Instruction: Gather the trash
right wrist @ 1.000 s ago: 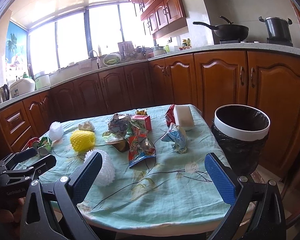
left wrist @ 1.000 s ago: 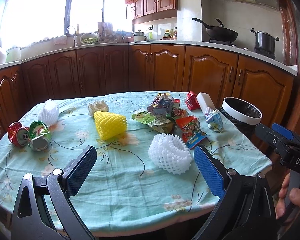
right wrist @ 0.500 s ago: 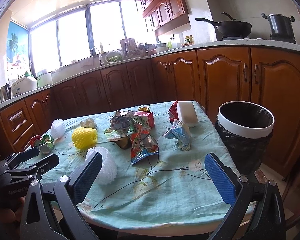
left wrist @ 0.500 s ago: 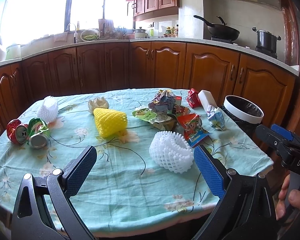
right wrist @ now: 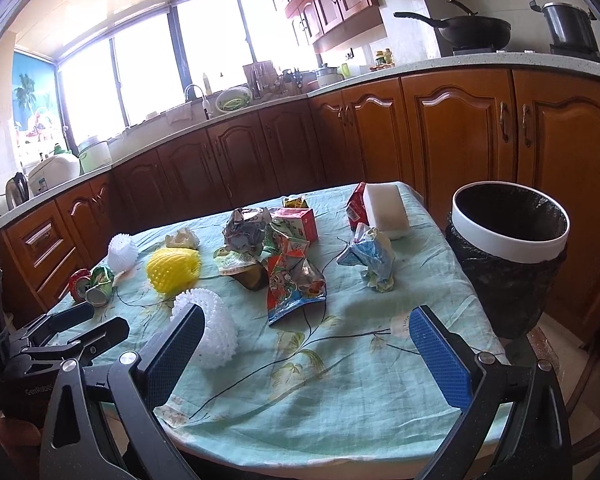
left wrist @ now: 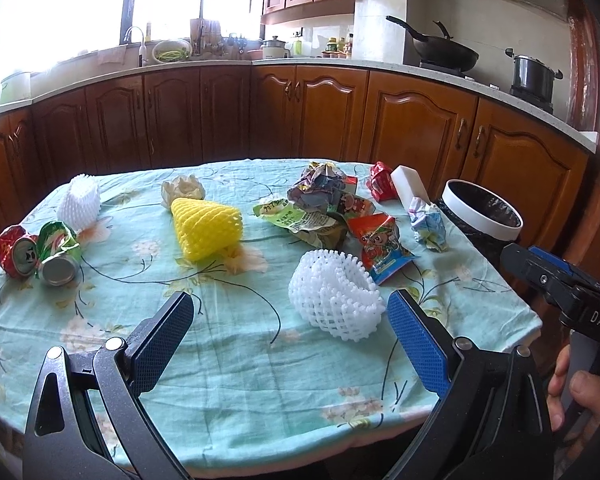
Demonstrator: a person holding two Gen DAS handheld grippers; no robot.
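Trash (left wrist: pixel 320 220) lies scattered across the cloth-covered table (left wrist: pixel 240 380), none yet collected, it appears; the lined bin (right wrist: pixel 508 240) stands off the table's edge at 3 o'clock. Left gripper (left wrist: pixel 290 340) and right gripper (right wrist: pixel 306 354) hover with jaws wide apart, holding nothing. The white foam net (left wrist: pixel 336 296), nearest at 1 o'clock, seems the likely first pick. Only the left view shows a hand (left wrist: pixel 580 396).

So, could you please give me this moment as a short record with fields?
setting: kitchen, table with a floral cloth
trash on table: two crushed cans, yellow foam net, white foam net, snack wrappers
bin: trash bin beside the table, black liner
left gripper: open, holding nothing
right gripper: open, holding nothing
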